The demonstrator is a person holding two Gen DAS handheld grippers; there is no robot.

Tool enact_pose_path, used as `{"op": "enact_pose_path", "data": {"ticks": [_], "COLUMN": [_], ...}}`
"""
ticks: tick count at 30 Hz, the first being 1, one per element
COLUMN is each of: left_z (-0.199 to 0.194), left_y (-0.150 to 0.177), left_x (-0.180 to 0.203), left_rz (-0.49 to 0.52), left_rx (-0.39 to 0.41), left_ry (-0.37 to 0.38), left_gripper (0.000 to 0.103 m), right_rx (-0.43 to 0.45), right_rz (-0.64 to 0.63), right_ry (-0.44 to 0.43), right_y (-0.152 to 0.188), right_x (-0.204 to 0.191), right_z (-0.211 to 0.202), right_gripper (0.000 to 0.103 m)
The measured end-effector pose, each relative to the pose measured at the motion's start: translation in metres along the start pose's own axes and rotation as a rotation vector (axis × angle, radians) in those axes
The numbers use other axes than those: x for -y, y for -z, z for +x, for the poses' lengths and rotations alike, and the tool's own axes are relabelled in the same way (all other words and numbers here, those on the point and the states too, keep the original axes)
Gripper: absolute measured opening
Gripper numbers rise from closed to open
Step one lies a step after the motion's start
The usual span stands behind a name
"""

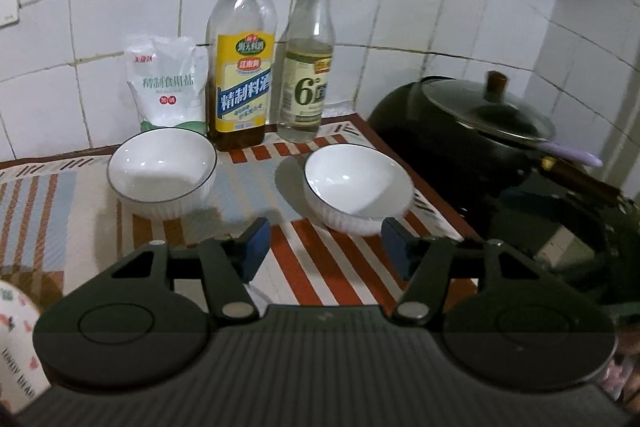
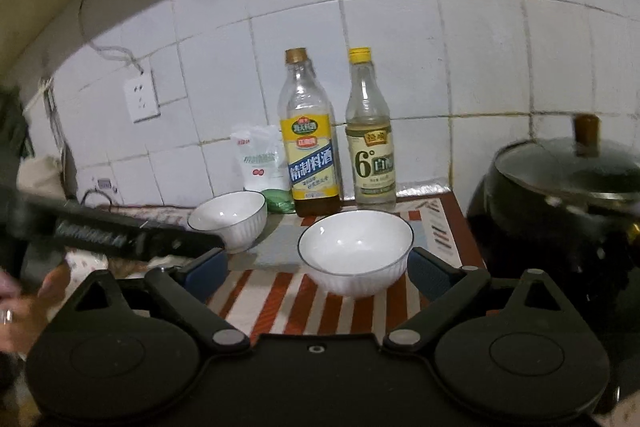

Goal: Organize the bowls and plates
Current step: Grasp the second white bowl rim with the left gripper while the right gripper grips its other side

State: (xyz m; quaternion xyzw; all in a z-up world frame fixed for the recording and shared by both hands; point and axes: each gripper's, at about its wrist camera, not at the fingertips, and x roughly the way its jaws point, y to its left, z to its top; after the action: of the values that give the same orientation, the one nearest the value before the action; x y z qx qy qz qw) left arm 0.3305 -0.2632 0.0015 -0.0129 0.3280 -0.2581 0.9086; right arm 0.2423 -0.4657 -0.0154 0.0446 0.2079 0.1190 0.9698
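Two white ribbed bowls with dark rims stand on a striped mat. In the left wrist view one bowl (image 1: 162, 171) is ahead to the left. The other bowl (image 1: 358, 193) sits just beyond the right fingertip. My left gripper (image 1: 326, 247) is open over the mat, nothing between its blue pads. In the right wrist view the near bowl (image 2: 355, 251) lies just past my right gripper (image 2: 316, 273), close to its right pad, untouched. That gripper is open. The far bowl (image 2: 228, 221) stands behind to the left. A patterned plate (image 1: 16, 339) shows at the lower left.
A salt bag (image 1: 168, 83), a cooking-wine bottle (image 1: 242, 67) and a vinegar bottle (image 1: 308, 67) line the tiled wall. A black wok with a glass lid (image 1: 480, 131) stands right of the mat (image 1: 316, 267). A hand (image 2: 24, 307) holds the blurred left gripper body (image 2: 100, 231).
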Motion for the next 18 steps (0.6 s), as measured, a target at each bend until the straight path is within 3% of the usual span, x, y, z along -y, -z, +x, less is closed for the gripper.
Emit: {"op": "enact_pose_path", "data": {"ticks": [4,9,13,18], "left_z": [0.032,0.068,0.093,0.113], "left_y": [-0.013,-0.024,-0.029,-0.032], "left_x": [-0.006,-0.008,-0.012,-0.008], "left_rz": [-0.035,-0.061,-0.119,-0.088], "left_rx": [-0.037,-0.076,-0.118,-0.141], "left_ry": [-0.019,-0.033,-0.024,-0.052], "left_gripper": [0.06,0.055,0.043,0.038], "right_rx": [-0.012,-0.061,-0.085,-0.105], "right_rz": [-0.082,-0.193,-0.176,-0.136], "right_ry": [0.002,0.075,0.099,0.107], "right_y": [0.009,0.022,0.025,0.022], "right_x": [0.001,-0.004,0.005,0.02], "right_z": [0.022,0.054,0.075,0.1], "right_gripper": [0.1,0.102,0.103,0.103]}}
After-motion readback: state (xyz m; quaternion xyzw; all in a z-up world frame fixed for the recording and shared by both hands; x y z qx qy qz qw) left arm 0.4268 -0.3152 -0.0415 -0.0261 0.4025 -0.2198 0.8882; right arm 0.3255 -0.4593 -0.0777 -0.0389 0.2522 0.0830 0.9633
